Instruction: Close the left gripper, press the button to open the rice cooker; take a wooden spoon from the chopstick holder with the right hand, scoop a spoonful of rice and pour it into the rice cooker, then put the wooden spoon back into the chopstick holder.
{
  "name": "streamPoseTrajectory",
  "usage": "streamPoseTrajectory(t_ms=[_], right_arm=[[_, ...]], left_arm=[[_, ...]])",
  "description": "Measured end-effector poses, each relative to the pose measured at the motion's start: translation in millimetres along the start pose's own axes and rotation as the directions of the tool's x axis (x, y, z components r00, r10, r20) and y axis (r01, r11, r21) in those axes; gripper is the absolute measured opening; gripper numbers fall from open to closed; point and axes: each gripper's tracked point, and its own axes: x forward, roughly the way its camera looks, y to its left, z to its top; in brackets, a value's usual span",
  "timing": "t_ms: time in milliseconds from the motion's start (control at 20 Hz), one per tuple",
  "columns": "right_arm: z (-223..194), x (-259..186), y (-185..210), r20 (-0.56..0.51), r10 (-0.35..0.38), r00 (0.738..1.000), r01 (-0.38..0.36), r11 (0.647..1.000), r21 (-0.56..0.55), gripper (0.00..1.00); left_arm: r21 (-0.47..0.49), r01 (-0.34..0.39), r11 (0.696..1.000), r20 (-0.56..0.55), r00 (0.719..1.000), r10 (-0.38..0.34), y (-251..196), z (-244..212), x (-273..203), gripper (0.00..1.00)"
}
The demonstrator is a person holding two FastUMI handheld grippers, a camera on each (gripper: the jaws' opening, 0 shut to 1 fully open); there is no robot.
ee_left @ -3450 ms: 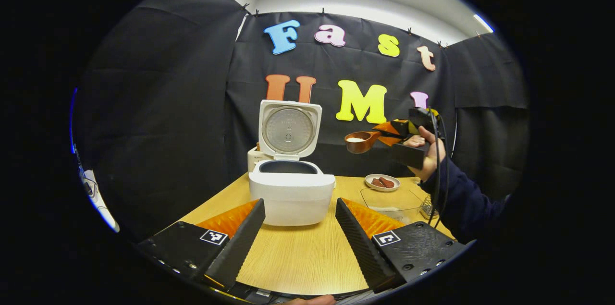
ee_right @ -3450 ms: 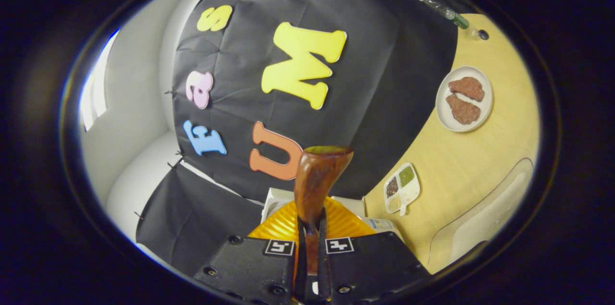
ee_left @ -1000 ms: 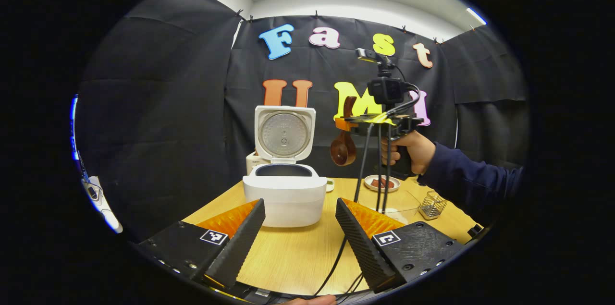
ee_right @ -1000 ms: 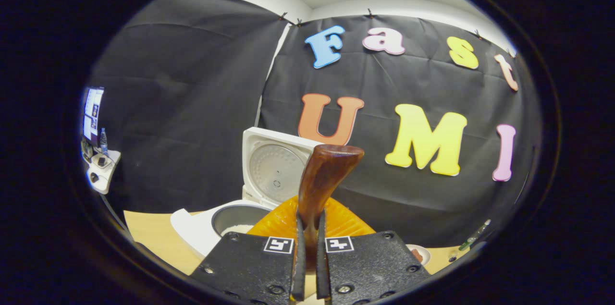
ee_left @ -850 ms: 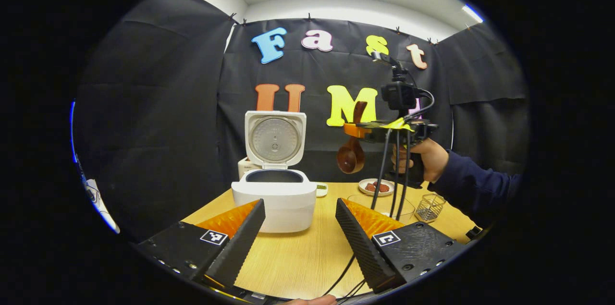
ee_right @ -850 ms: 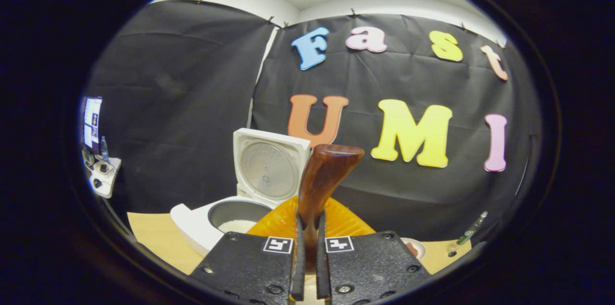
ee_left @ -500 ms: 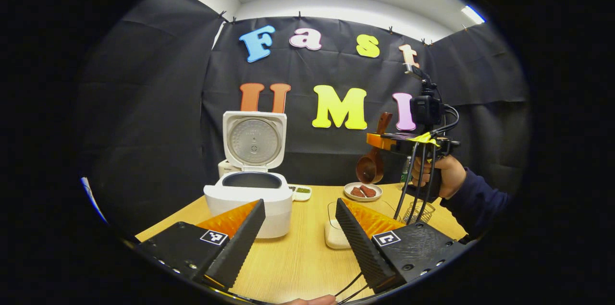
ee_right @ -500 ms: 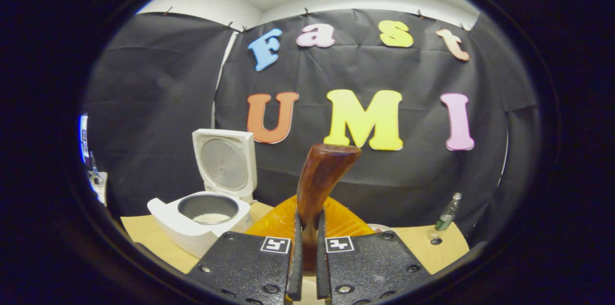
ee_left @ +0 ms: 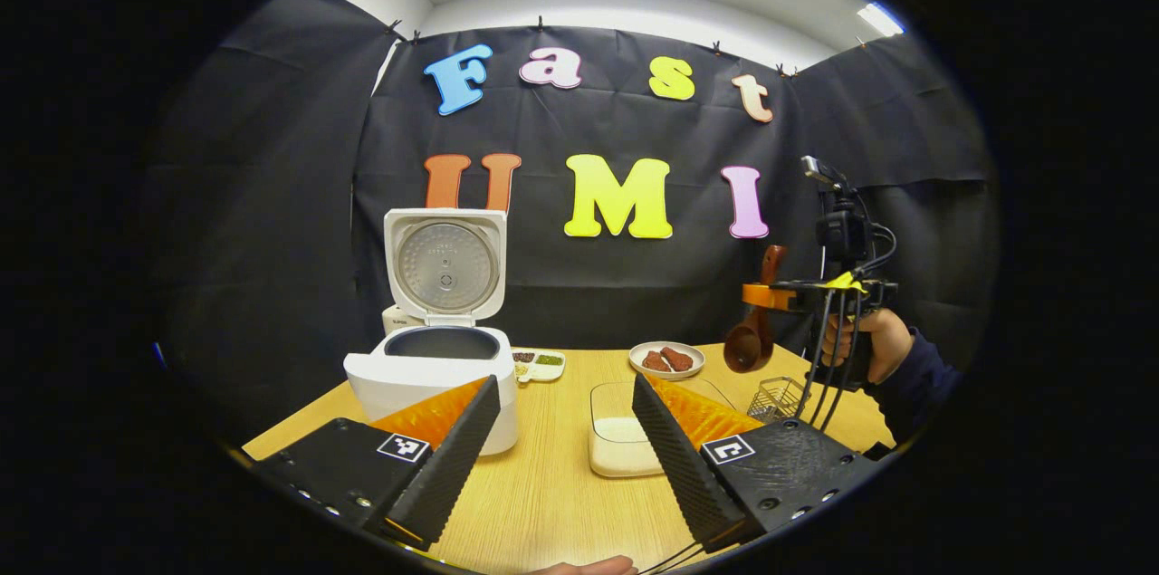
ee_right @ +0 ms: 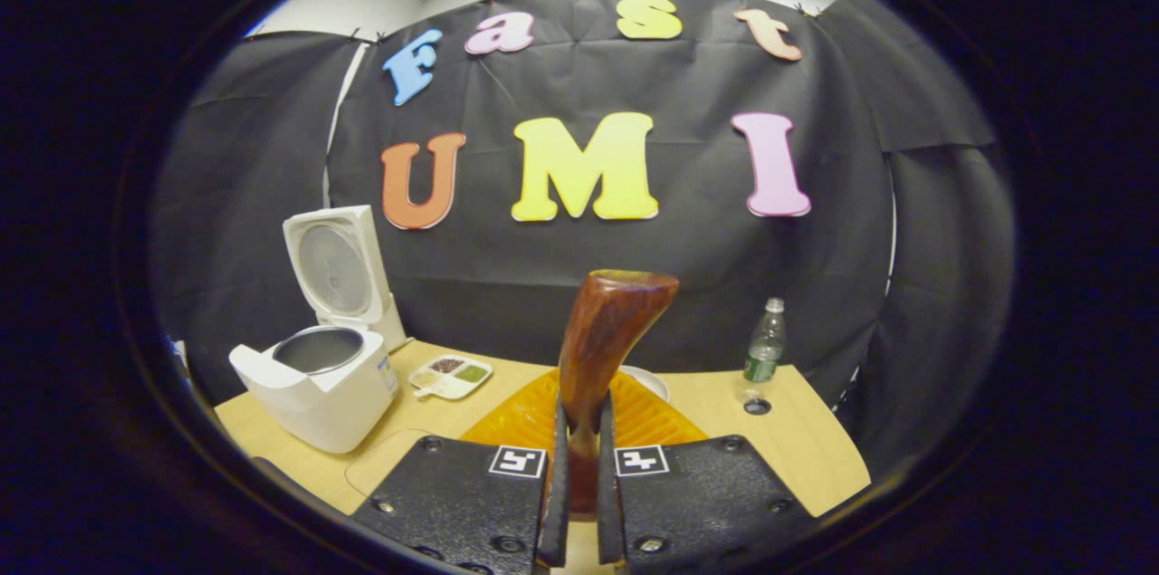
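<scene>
The white rice cooker (ee_left: 435, 367) (ee_right: 317, 385) stands on the wooden table (ee_left: 552, 484) with its lid up. My left gripper (ee_left: 566, 416) hovers open over the table's near side, nothing between its fingers. A clear container of rice (ee_left: 620, 439) lies just beyond its right finger. Farther right, a hand holds my right gripper (ee_left: 770, 294) in the air above the wire chopstick holder (ee_left: 779, 396). That gripper (ee_right: 579, 457) is shut on the wooden spoon (ee_right: 602, 340) by its handle; the spoon (ee_left: 751, 330) hangs bowl down.
A white plate with two brown pieces (ee_left: 668, 359) and a small divided dish (ee_left: 539, 362) sit at the back of the table. A green-capped bottle (ee_right: 765, 341) stands near the far right edge. Black cloth walls the booth behind.
The right gripper has carried the spoon away from the cooker to the right and lower, over the chopstick holder. The spoon turned from level to bowl down. The left view swung right.
</scene>
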Motion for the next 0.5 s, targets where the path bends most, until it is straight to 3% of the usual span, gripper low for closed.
streamPoseTrajectory(t_ms=[250, 500], right_arm=[[-18.6, -16.8, -38.9, -0.012, -0.055, 0.998, 0.056, 0.997, 0.053, 0.15], [-25.7, -35.4, -57.5, 0.005, -0.067, 0.998, 0.066, 0.996, 0.058, 0.17]], left_arm=[[-0.003, -0.016, 1.000, -0.023, 1.000, 0.016, 7.1, -8.2, 8.7, 0.94], [0.009, -0.037, 0.999, -0.030, 0.999, 0.037, 14.0, -10.7, 15.9, 0.94]])
